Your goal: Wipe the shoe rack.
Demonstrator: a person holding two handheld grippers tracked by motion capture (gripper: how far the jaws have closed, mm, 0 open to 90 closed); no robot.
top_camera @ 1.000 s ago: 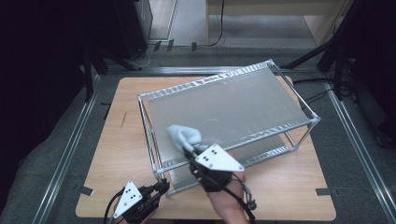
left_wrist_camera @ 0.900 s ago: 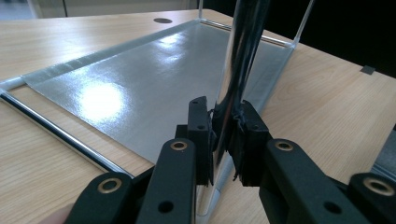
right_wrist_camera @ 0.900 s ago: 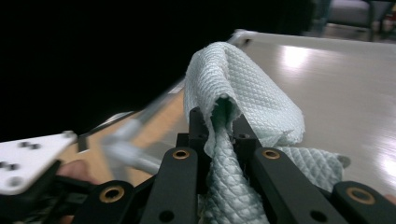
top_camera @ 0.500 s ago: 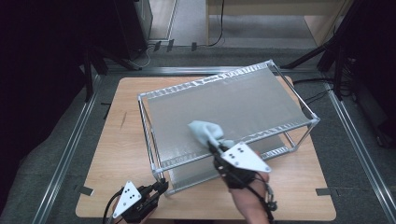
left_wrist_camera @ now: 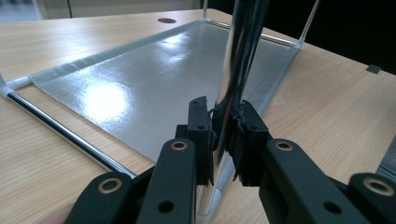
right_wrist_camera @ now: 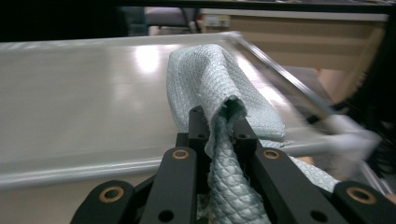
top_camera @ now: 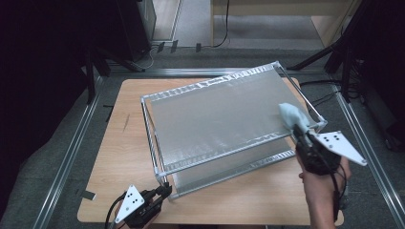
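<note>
Wiping the top shelf (top_camera: pixel 224 114) of the metal rack (top_camera: pixel 157 157) is the step in hand, judged from the cloth (top_camera: pixel 290 114) resting on that shelf near its 3 o'clock end in the high view.

1. Right hand-held gripper (top_camera: pixel 300 130): its jaws are clenched on a fold of the pale quilted cloth (right_wrist_camera: pixel 219 88), as the right gripper view confirms. The free part of the cloth drapes forward onto the shelf close to the rail (right_wrist_camera: pixel 280 70) at the far edge.

2. Left hand-held gripper (top_camera: pixel 162 191): at the 7 o'clock corner of the rack, its jaws are clamped on the upright corner post (left_wrist_camera: pixel 236 65), bracing the frame against the wooden surface (top_camera: pixel 124 157).

3. Technique: keep the cloth flat on the shelf and press lightly, so the fabric, not the jaw tips, meets the liner. Run each stroke across the full length, overlapping the one before.

4. Caution: the cloth sits near the 3 o'clock rail; reverse there, or the fabric may snag on the frame. Hold the brace on the post firm, since sideways wiping force could slide the rack.
</note>
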